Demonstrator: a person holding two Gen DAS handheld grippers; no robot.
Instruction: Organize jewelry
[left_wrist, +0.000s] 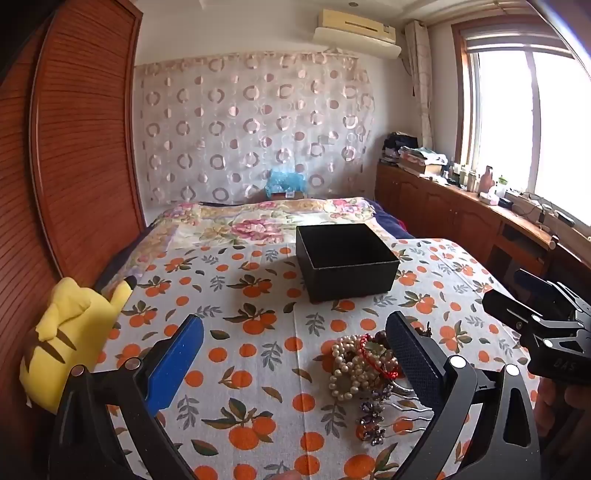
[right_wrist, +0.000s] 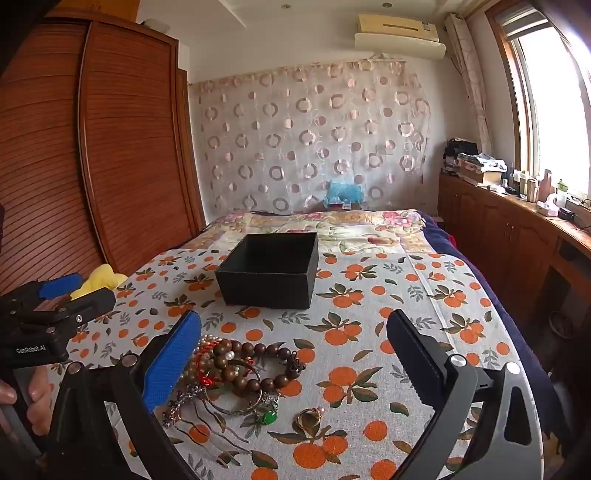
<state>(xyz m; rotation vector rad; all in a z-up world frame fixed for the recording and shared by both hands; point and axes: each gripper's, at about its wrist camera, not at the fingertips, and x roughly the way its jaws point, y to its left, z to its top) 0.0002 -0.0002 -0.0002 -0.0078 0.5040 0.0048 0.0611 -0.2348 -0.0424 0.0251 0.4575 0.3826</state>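
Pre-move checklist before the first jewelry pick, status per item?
1. Left claw open, nothing between its fingers: ok.
2. Right claw open, nothing held: ok.
3. Black box upright, lid off, top unobstructed: ok.
4. Box interior free of items: cannot tell, the floor is dark and only partly visible.
5. Jewelry pile in view on the orange-print cloth, short of the box: ok.
6. Pieces separable for a single pick: not ok, wooden bead bracelet, pearl strands and red cord overlap.
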